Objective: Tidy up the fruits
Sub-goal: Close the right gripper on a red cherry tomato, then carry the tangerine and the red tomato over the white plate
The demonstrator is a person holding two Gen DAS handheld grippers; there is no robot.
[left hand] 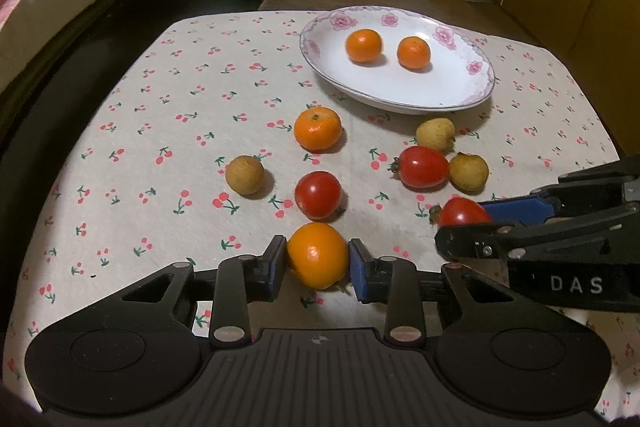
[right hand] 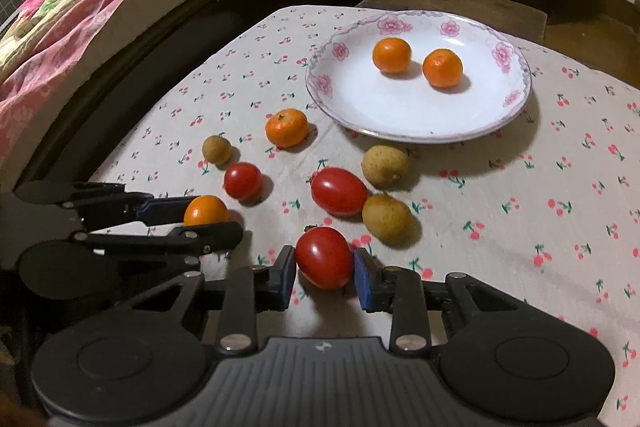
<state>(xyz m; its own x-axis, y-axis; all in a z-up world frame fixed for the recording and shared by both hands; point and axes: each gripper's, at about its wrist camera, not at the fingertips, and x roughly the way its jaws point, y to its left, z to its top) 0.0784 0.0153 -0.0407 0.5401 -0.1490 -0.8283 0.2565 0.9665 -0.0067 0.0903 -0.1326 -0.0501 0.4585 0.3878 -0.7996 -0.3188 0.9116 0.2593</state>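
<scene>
Left wrist view: set low over near bench [left hand: 120, 155] edge, faced forward along own tongs [left hand: 318, 259] toward plate [left hand: 460, 95]. Right wrist view: same height, set further right, angled slightly left. Fruit cluster, plate, bed [right hand: 80, 11] shared; each tongs seen in other view.

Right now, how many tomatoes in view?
3. One between the right tool pads; one mid-cloth touching two brown fruits; one farther left, beyond the left tool. None on the plate.
</scene>
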